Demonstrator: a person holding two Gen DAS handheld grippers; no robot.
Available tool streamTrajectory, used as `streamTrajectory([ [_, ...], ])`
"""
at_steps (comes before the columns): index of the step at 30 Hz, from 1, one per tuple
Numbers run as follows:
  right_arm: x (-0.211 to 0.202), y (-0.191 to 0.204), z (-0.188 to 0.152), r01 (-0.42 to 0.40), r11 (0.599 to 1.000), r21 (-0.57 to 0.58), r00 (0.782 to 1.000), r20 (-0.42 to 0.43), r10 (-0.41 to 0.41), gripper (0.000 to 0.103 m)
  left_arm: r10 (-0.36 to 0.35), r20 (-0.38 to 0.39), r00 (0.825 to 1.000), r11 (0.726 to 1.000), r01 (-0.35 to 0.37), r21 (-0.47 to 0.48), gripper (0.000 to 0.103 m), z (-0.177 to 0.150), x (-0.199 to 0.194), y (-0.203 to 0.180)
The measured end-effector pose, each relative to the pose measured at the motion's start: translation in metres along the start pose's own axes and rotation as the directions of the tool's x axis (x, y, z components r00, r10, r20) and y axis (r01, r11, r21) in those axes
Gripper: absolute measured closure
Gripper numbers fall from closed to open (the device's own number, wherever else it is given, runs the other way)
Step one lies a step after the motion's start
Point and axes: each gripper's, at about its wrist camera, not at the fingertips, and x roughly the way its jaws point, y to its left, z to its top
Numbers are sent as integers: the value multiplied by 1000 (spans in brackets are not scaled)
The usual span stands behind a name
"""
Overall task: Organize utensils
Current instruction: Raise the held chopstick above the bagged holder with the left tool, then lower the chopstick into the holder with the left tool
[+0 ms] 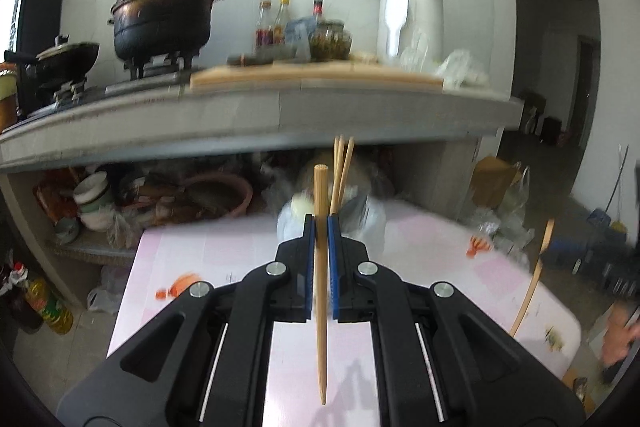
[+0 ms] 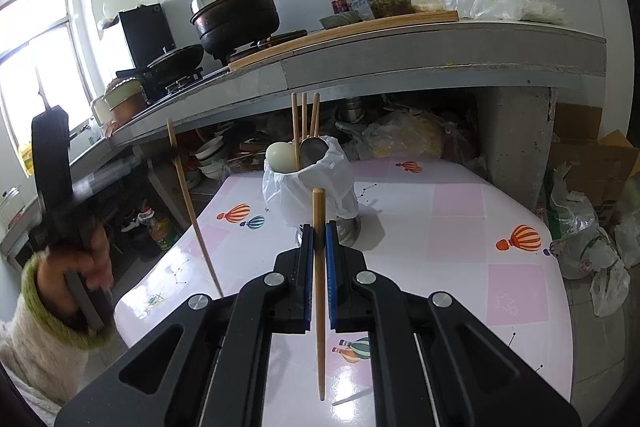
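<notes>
In the left wrist view my left gripper (image 1: 320, 223) is shut on a wooden chopstick (image 1: 321, 287) that stands upright between its blue pads. Just beyond it, blurred, is the utensil holder (image 1: 360, 215) wrapped in a white plastic bag, with several chopsticks (image 1: 340, 163) sticking out. In the right wrist view my right gripper (image 2: 319, 231) is shut on another upright chopstick (image 2: 319, 267), a short way in front of the same holder (image 2: 308, 191). That holder carries chopsticks (image 2: 304, 123), a white spoon (image 2: 279, 155) and a metal ladle (image 2: 314, 151). The left hand's chopstick (image 2: 192, 211) shows at the left, lifted off the table.
The holder stands on a table with a pink and white balloon-print cloth (image 2: 460, 227). Behind runs a grey concrete counter (image 2: 400, 67) with pots, bottles and a cutting board; bowls and bags fill the shelf under it. A person's hand in a fuzzy sleeve (image 2: 76, 275) grips the left tool.
</notes>
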Motion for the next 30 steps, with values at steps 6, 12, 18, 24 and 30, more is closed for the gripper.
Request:
streamTrajectory([
  [6, 3, -5, -1, -13, 1000, 25, 1000, -6, 13, 97, -57, 151, 987, 998, 59, -3, 98, 64, -4, -2],
  [12, 8, -8, 0, -5, 1000, 31, 1000, -11, 5, 97, -85, 245, 966, 996, 86, 8, 98, 115, 14, -10],
  [18, 15, -13, 2, 1, 999, 42, 1000, -20, 0, 97, -100, 223, 970, 994, 106, -18, 98, 126, 64, -10],
  [24, 20, -19, 1, 5, 999, 51, 1000, -31, -3, 97, -123, 196, 973, 989, 137, -62, 98, 101, 106, 1],
  [30, 21, -23, 1, 11, 998, 56, 999, -35, -9, 97, -150, 186, 971, 978, 174, -117, 98, 73, 132, 13],
])
